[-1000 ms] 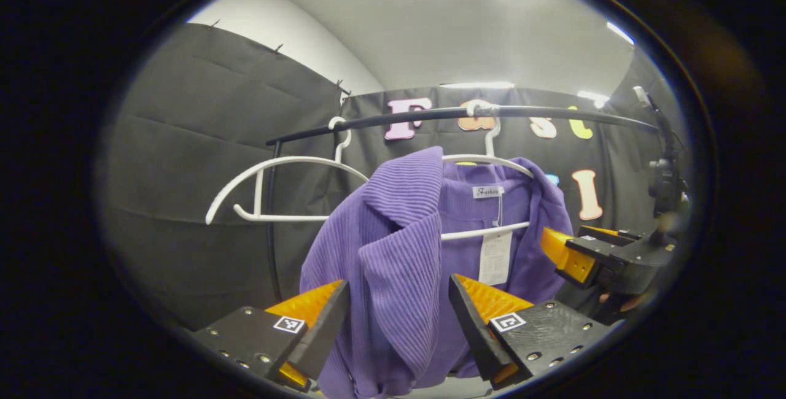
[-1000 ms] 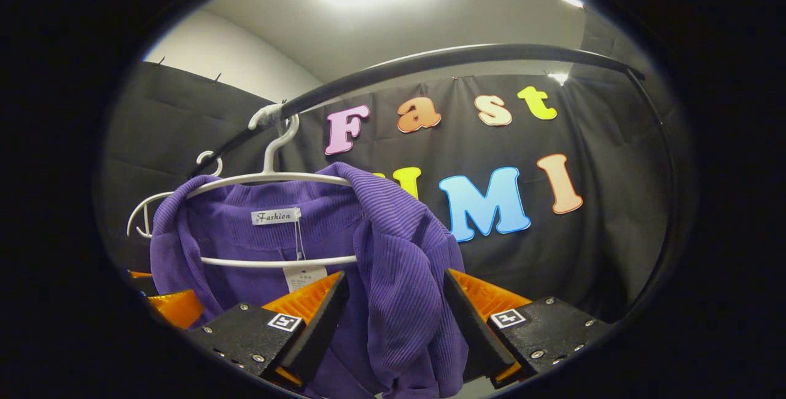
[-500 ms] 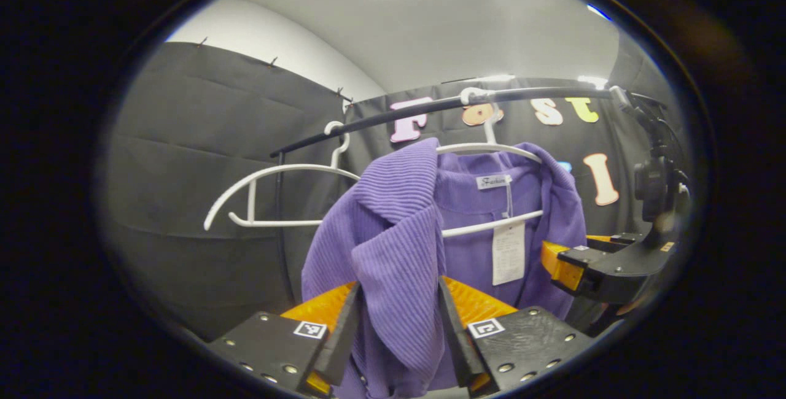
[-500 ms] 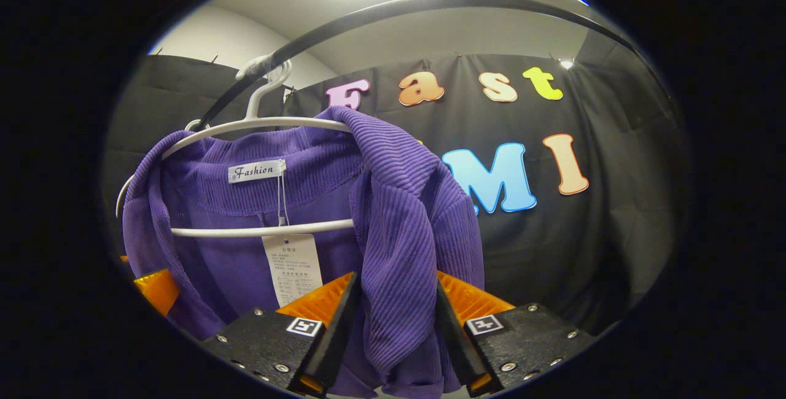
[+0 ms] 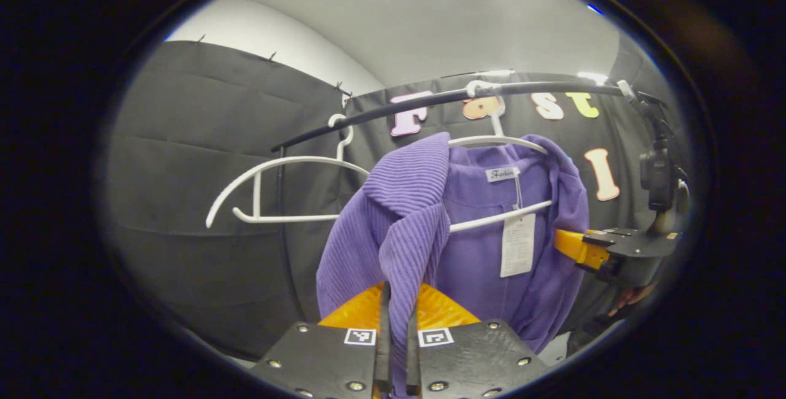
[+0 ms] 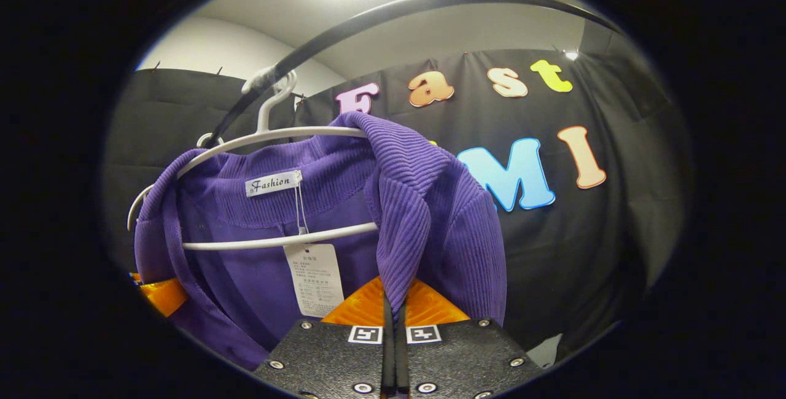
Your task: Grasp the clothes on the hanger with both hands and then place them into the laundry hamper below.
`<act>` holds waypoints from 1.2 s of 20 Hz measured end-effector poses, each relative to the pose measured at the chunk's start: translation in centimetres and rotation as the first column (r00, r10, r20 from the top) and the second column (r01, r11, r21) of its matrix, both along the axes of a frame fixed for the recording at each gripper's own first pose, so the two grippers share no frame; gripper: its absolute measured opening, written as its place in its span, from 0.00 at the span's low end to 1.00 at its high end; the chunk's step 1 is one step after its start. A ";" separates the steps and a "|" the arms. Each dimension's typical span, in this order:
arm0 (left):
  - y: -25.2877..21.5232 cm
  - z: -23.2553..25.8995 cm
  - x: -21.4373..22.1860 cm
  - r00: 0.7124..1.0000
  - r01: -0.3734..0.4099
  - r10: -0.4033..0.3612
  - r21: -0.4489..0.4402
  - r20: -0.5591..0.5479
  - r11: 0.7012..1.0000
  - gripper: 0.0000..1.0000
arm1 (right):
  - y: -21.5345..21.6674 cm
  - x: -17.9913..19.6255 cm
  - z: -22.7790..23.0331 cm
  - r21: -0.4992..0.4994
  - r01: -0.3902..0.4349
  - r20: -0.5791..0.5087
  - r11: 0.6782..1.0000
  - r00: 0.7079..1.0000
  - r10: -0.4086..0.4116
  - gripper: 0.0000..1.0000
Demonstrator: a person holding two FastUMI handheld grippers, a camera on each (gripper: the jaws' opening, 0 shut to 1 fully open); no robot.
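Left gripper view, two hangers (image 5: 288,169) (white), one purple garment (image 5: 473,251), pinched twice.

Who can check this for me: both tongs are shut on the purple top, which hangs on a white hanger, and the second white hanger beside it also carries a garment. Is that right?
One detail is wrong. The left gripper view shows the second hanger bare. The rest holds: the left tongs and right tongs are shut on the purple top, which hangs on a white hanger.
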State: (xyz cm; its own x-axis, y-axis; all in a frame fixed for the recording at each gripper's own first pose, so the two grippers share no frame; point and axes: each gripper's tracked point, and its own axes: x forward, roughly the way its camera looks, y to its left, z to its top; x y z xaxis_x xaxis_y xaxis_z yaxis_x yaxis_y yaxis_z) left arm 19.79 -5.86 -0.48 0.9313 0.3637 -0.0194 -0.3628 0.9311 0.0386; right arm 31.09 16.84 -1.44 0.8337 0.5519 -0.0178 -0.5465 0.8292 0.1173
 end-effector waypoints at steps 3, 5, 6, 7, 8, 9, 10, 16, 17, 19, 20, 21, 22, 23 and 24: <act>-0.5 0.8 0.3 0.999 0.043 -0.043 0.012 0.006 0.999 0.01 | -1.1 0.1 2.4 0.010 0.042 0.096 0.999 0.995 -0.042 0.00; -0.3 1.6 -0.5 0.999 0.050 -0.050 0.025 0.012 0.998 0.01 | -1.8 0.0 4.1 0.006 0.064 0.153 0.998 0.986 -0.064 0.00; -0.2 2.2 -0.9 0.998 0.055 -0.055 0.029 0.013 0.998 0.01 | -2.0 -0.4 5.0 0.006 0.070 0.176 0.998 0.982 -0.069 0.00; -0.2 2.7 -1.4 0.998 0.060 -0.060 0.038 0.013 0.997 0.01 | -2.1 -0.6 5.7 0.006 0.076 0.197 0.997 0.977 -0.076 0.00; 0.1 3.3 -1.9 0.998 0.061 -0.061 0.051 0.012 0.997 0.01 | -2.5 -0.5 6.6 0.006 0.084 0.219 0.996 0.972 -0.083 0.00; 0.4 4.2 -2.2 0.998 0.060 -0.061 0.062 0.017 0.996 0.05 | -2.7 -0.5 7.5 0.009 0.090 0.244 0.996 0.966 -0.090 0.00; 0.8 4.9 -2.4 0.998 0.059 -0.061 0.070 0.026 0.996 0.01 | -2.9 -0.5 8.4 0.010 0.098 0.270 0.995 0.958 -0.097 0.00; 3.8 9.4 -3.5 0.995 0.016 -0.025 0.100 0.097 0.995 0.05 | -3.7 0.2 12.5 0.013 0.141 0.378 0.990 0.916 -0.135 0.00; 4.3 9.7 -3.6 0.994 0.009 -0.019 0.099 0.104 0.995 0.05 | -3.9 0.5 12.9 0.011 0.151 0.390 0.988 0.910 -0.144 0.00; 5.3 10.2 -3.7 0.994 -0.001 -0.011 0.110 0.110 0.994 0.00 | -4.4 1.1 13.7 0.009 0.168 0.410 0.986 0.898 -0.157 0.00; 6.1 10.3 -3.8 0.994 -0.012 -0.001 0.121 0.110 0.993 0.00 | -4.7 1.4 14.0 0.006 0.178 0.421 0.984 0.892 -0.164 0.00; 6.7 10.5 -3.9 0.994 -0.020 0.007 0.126 0.109 0.992 0.00 | -5.1 1.6 14.2 0.002 0.188 0.431 0.982 0.886 -0.171 0.00; 7.4 10.6 -3.9 0.994 -0.029 0.015 0.124 0.109 0.992 0.01 | -5.5 2.0 14.4 -0.002 0.198 0.439 0.980 0.881 -0.177 0.00; 7.9 10.5 -3.9 0.994 -0.035 0.022 0.116 0.110 0.993 0.01 | -5.8 2.4 14.6 -0.005 0.205 0.446 0.979 0.876 -0.181 0.00; 8.7 10.6 -4.0 0.993 -0.043 0.031 0.108 0.111 0.993 0.01 | -6.1 2.8 14.5 -0.008 0.211 0.449 0.977 0.874 -0.185 0.00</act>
State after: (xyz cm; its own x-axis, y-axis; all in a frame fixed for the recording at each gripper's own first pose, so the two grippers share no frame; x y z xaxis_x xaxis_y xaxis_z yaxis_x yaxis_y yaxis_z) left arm 15.76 2.86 10.08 0.9116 0.3921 0.1237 -0.4045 0.9092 0.0985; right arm 33.91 10.70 13.10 0.8530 0.3833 0.3542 -0.3541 0.9236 -0.1468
